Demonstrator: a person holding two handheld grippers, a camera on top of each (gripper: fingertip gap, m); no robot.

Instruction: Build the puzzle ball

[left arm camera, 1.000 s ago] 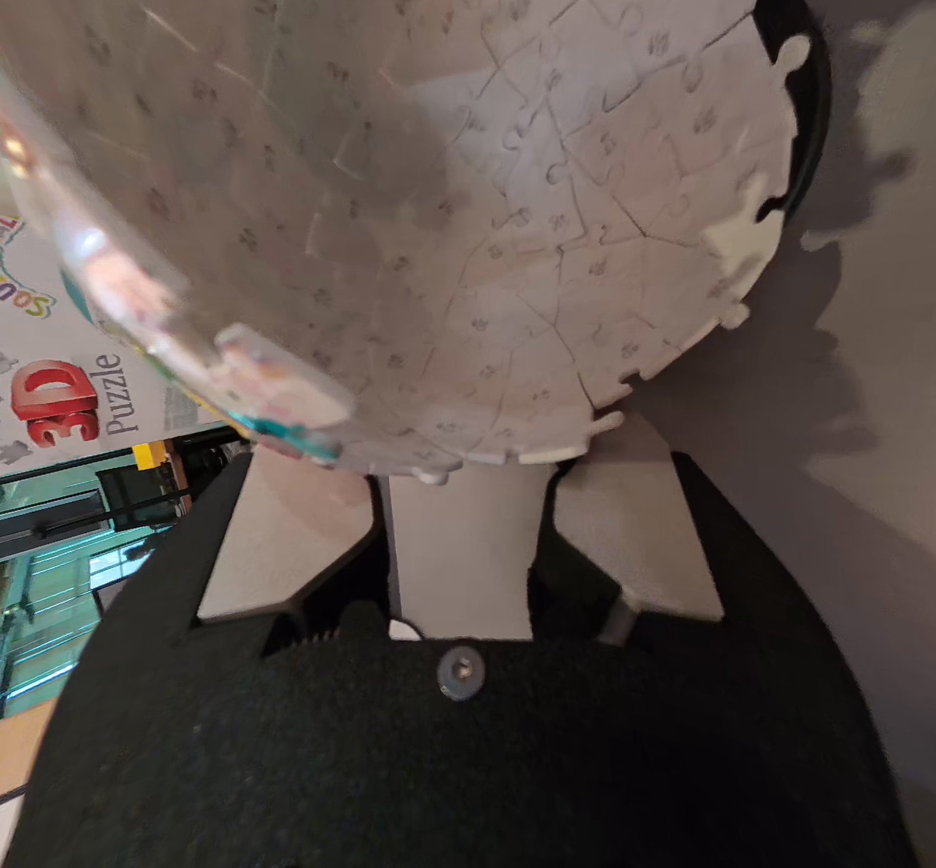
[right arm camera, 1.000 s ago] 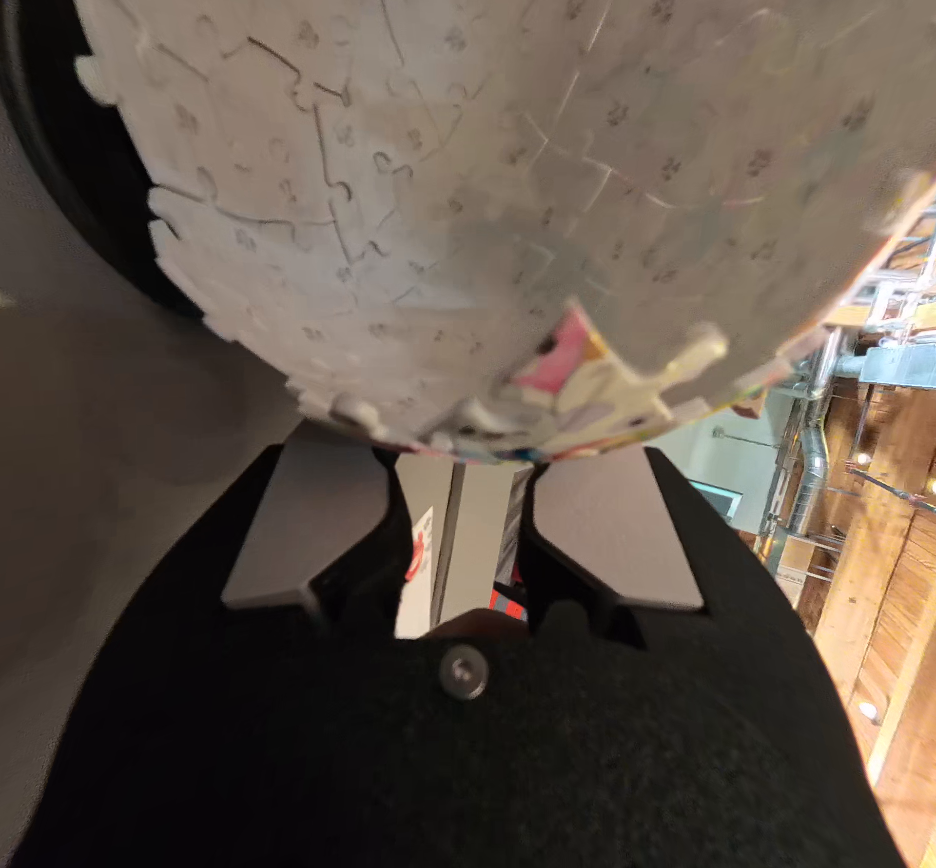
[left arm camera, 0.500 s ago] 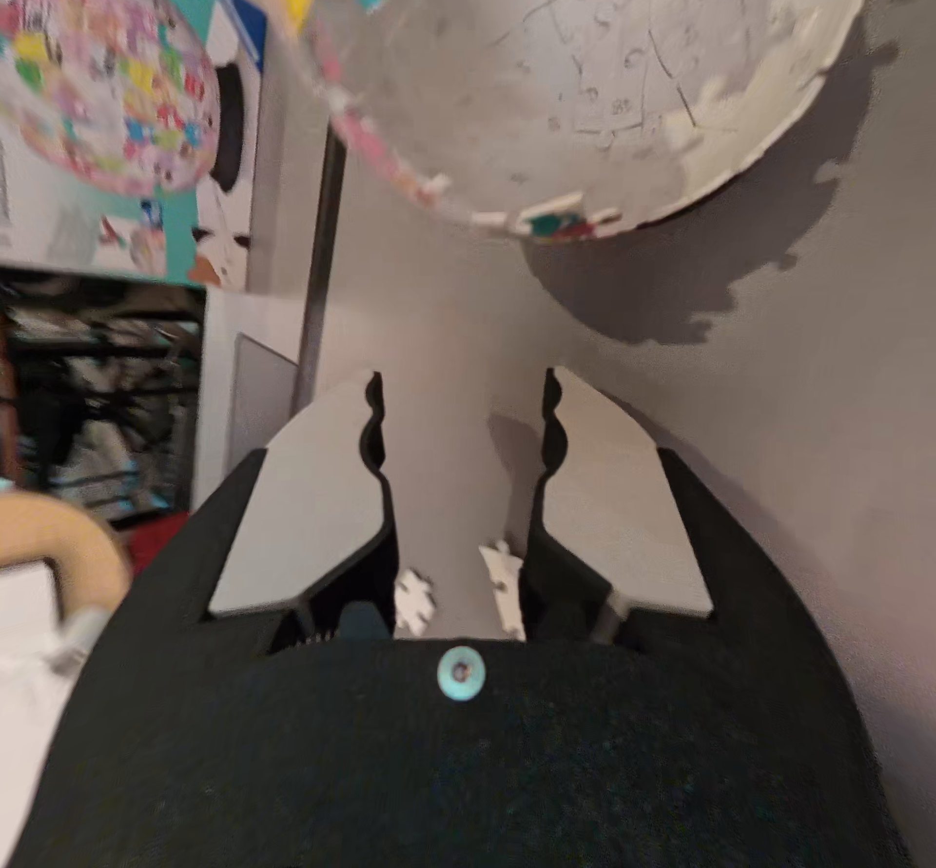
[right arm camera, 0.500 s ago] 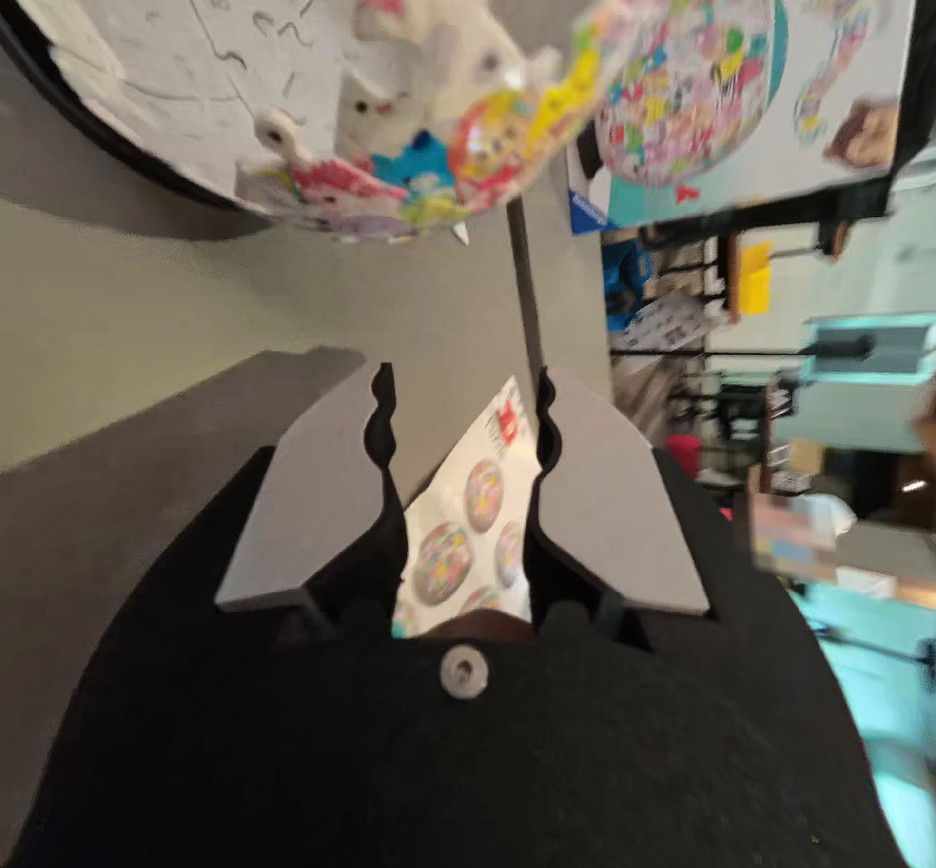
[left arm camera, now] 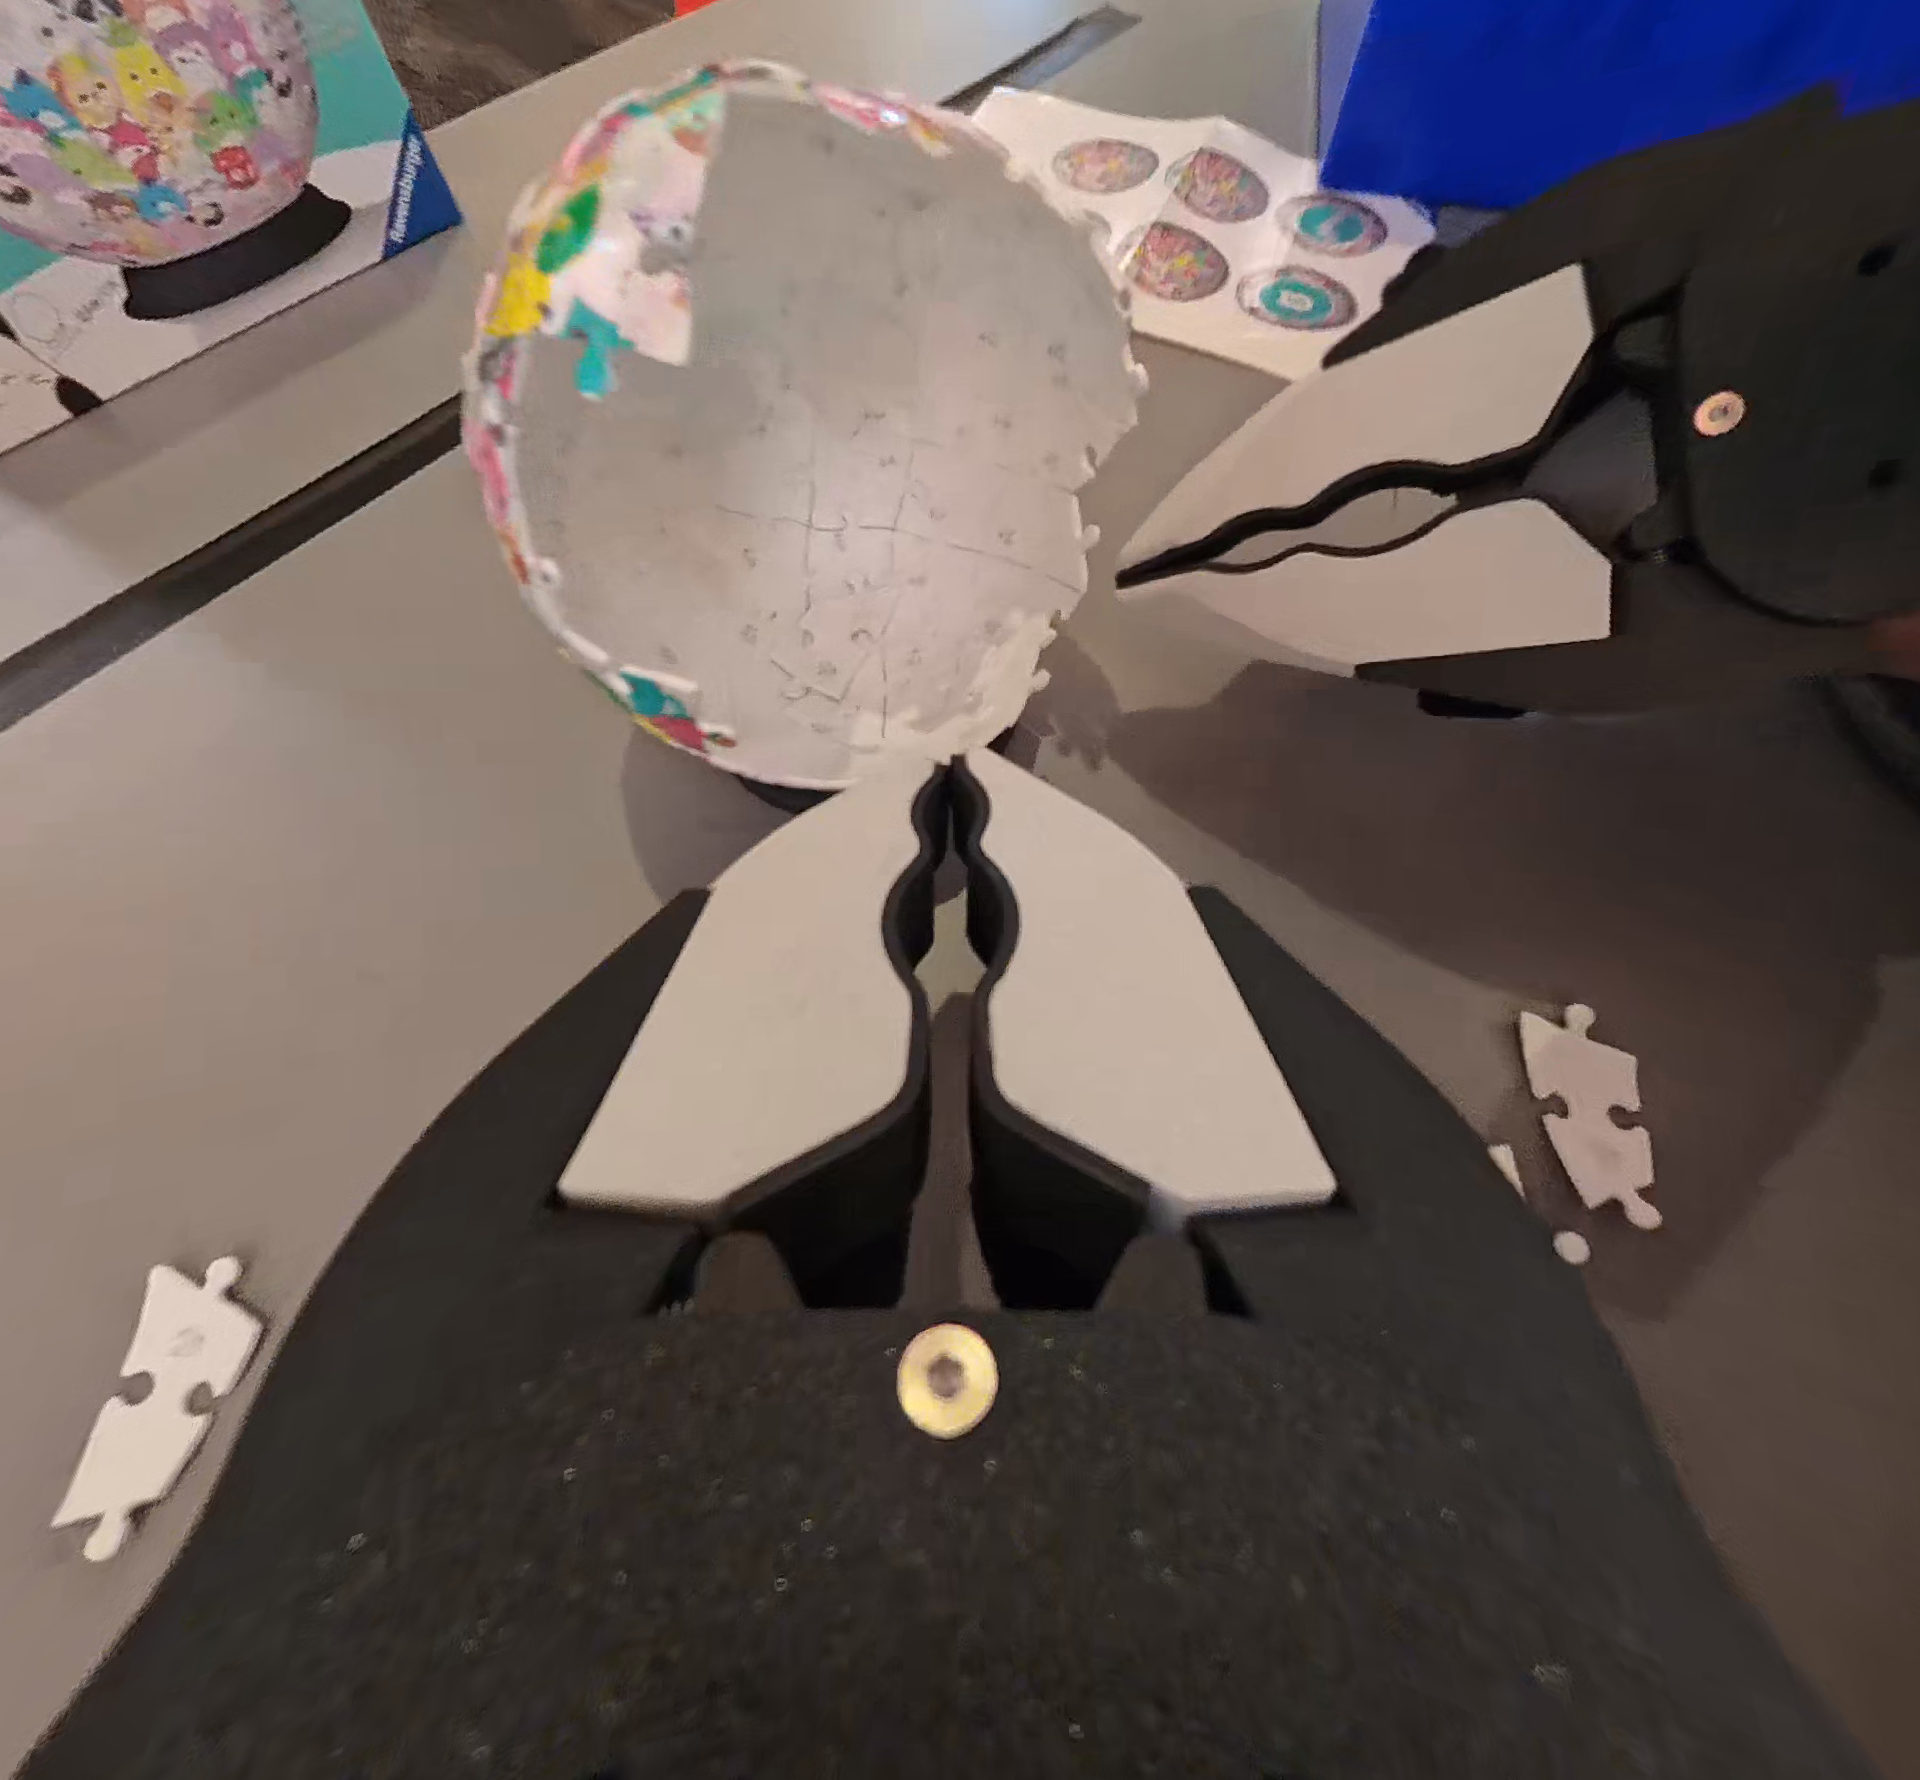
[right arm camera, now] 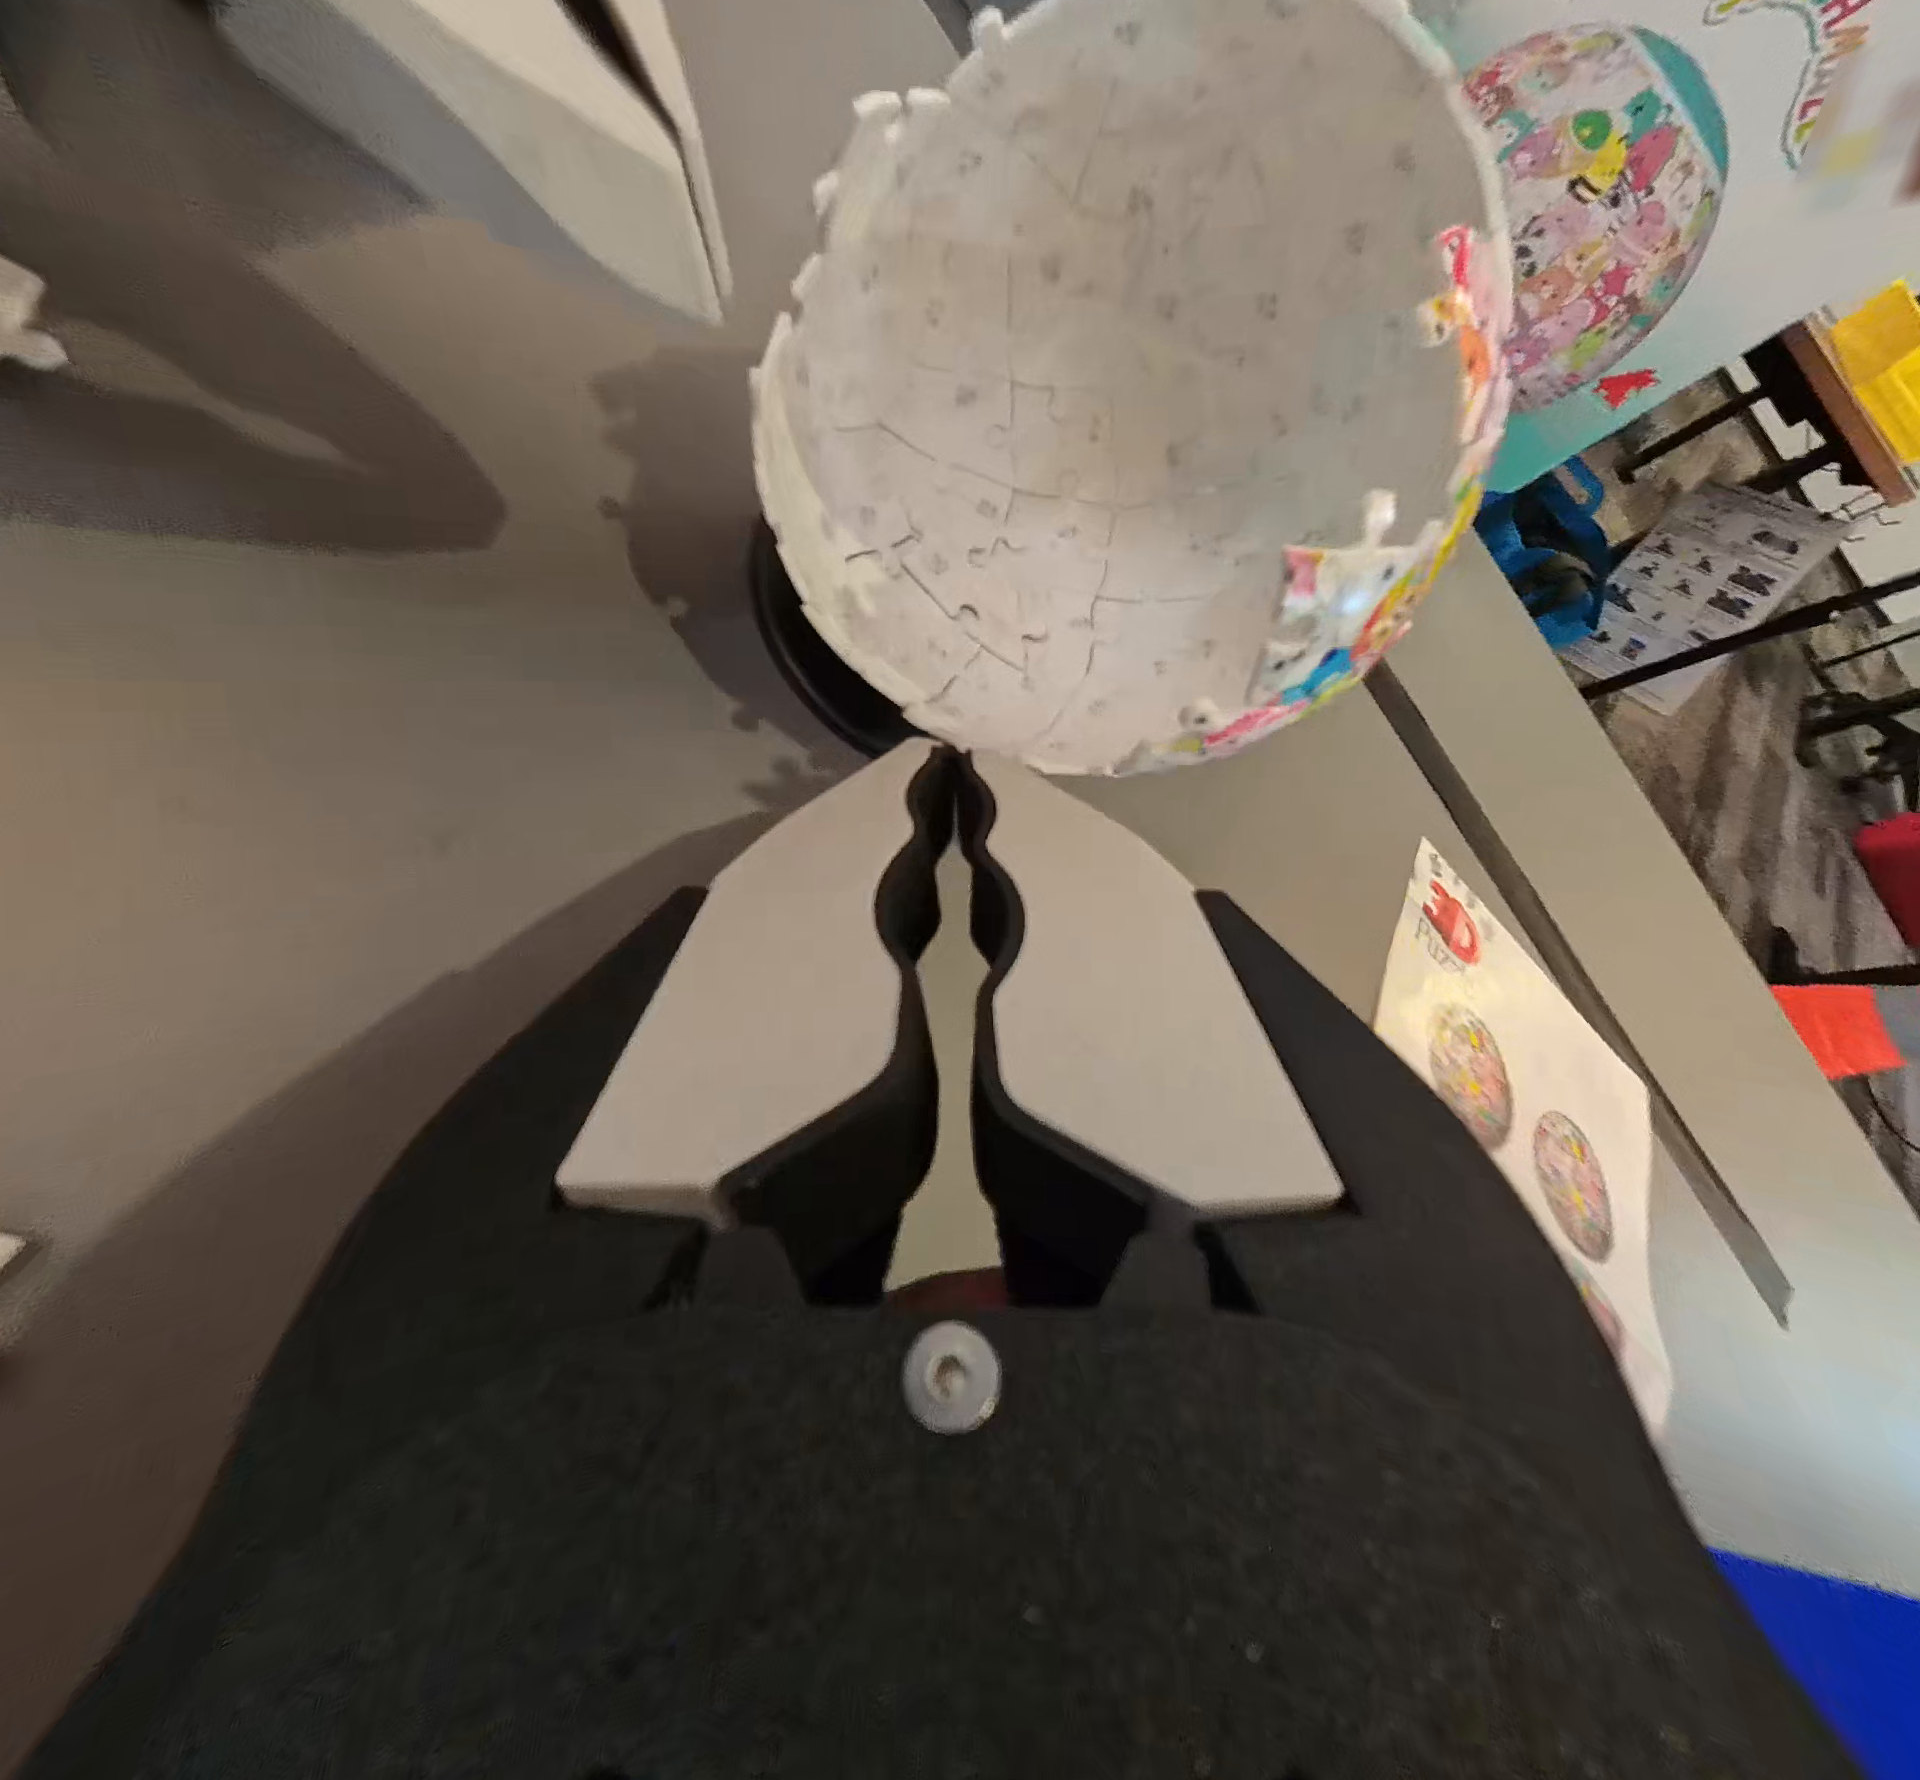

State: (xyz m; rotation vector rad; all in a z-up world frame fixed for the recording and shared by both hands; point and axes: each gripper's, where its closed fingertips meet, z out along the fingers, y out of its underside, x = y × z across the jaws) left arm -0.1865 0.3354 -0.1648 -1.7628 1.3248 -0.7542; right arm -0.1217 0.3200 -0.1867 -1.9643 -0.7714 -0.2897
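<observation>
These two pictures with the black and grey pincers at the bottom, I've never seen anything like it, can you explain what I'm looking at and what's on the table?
No robot here: a person holds a hand-held two-finger tool in each hand, and a camera on each one looks forward along its grey fingers. One picture is from the left tool, the other from the right tool. Both are shut and hold nothing; the right one also shows from the side in the left view.

Between them, the half-built puzzle ball, a white plastic shell with colourful cartoon print outside, rests tilted on a black round stand, open side towards the cameras.

On the grey table lie loose white puzzle pieces, face down, the printed puzzle box and a printed leaflet. A blue object stands behind.
</observation>
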